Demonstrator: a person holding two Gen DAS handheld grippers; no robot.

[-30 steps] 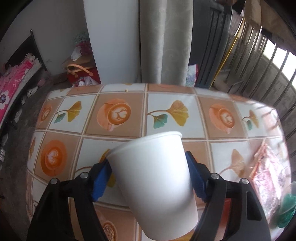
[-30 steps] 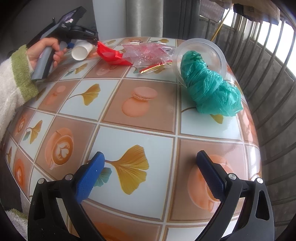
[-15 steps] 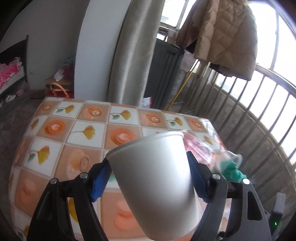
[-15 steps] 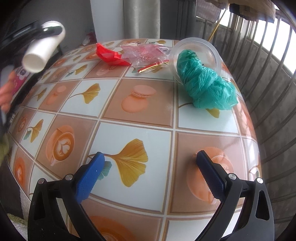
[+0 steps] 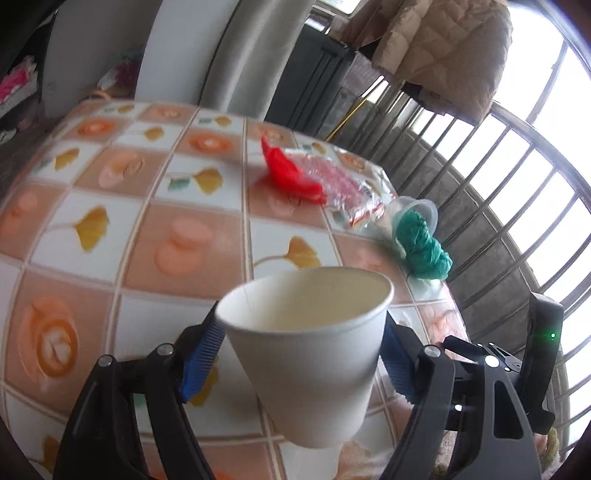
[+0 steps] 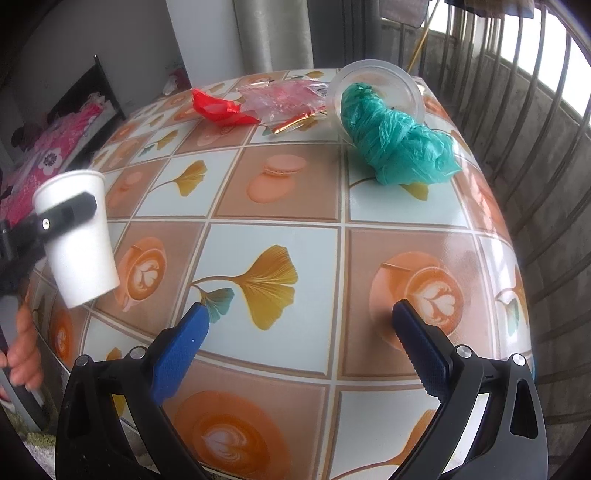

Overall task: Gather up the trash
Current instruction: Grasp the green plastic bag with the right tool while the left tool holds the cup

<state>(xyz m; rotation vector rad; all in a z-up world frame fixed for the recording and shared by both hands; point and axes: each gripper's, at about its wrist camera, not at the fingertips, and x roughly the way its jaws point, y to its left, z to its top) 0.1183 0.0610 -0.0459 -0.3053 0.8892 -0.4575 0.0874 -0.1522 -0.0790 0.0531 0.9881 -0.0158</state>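
Hanging beige jacket (image 5: 443, 48), grey curtain (image 6: 273, 33)

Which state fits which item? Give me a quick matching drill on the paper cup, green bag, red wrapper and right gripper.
Items:
1 paper cup
2 green bag
3 red wrapper
4 right gripper

States:
A open, nothing between its pads
B flat on the table's far side
C spilling from a tipped clear tub
D clamped in the left gripper

Pairs: 1-D, 2-C, 3-B, 4-A
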